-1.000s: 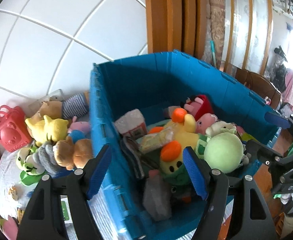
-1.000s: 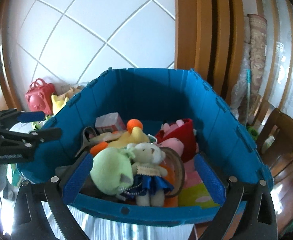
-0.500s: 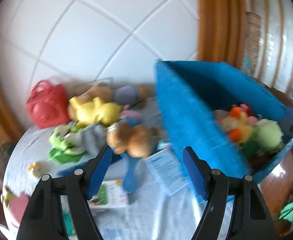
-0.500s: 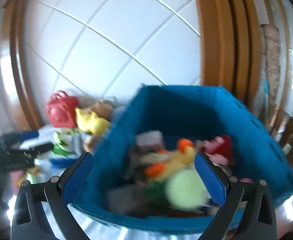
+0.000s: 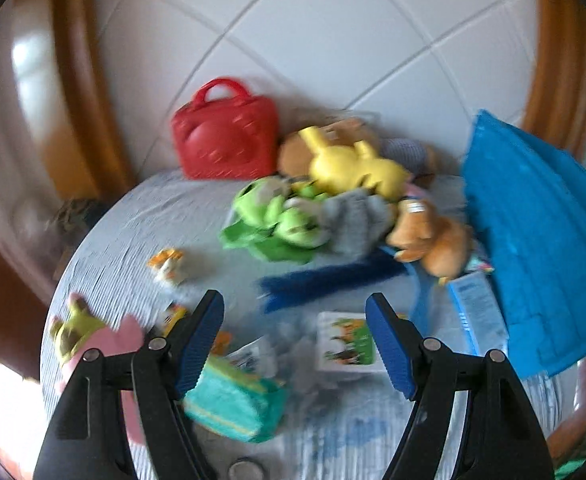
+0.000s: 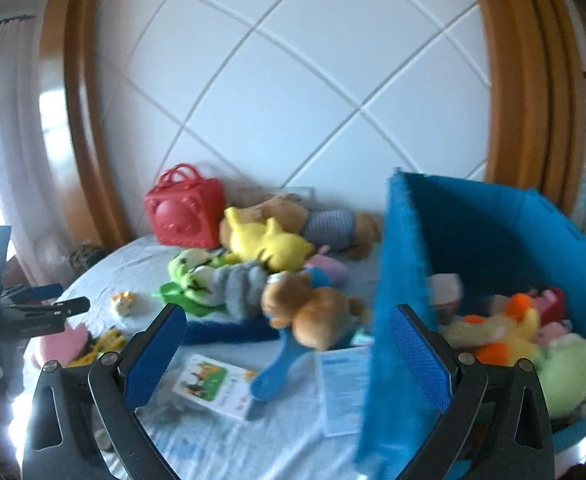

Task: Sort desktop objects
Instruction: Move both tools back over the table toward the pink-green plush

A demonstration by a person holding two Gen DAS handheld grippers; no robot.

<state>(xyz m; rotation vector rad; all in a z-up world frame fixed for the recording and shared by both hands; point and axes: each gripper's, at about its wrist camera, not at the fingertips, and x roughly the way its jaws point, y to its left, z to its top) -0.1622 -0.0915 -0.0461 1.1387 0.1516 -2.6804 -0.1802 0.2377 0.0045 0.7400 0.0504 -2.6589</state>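
A blue fabric bin (image 6: pixel 489 240) at the table's right holds several plush toys, among them a yellow duck (image 6: pixel 509 328). Left of the bin (image 5: pixel 533 240) lies a heap: yellow plush (image 5: pixel 357 168), green frog plush (image 5: pixel 277 220), grey plush (image 5: pixel 357 220) and brown bear (image 5: pixel 433 236). My left gripper (image 5: pixel 295 316) is open and empty above a white card (image 5: pixel 347 342) and a teal pouch (image 5: pixel 233 404). My right gripper (image 6: pixel 289 336) is open and empty, hovering over the bin's left wall, with the brown bear (image 6: pixel 313 308) and a blue brush (image 6: pixel 277 368) between its fingers' lines. The left gripper shows at the right wrist view's left edge (image 6: pixel 45 304).
A red toy bag (image 5: pixel 225 144) stands against the white tiled wall. A dark blue cloth (image 5: pixel 325 280), a small orange toy (image 5: pixel 167 264), a pink-and-yellow plush (image 5: pixel 89 336) and a leaflet (image 6: pixel 343 384) lie on the pale tablecloth (image 5: pixel 141 216). Wooden frames flank the wall.
Both grippers have swung left, away from over the bin toward the heap of toys on the table. Both stayed open and empty. The frames are motion-blurred.
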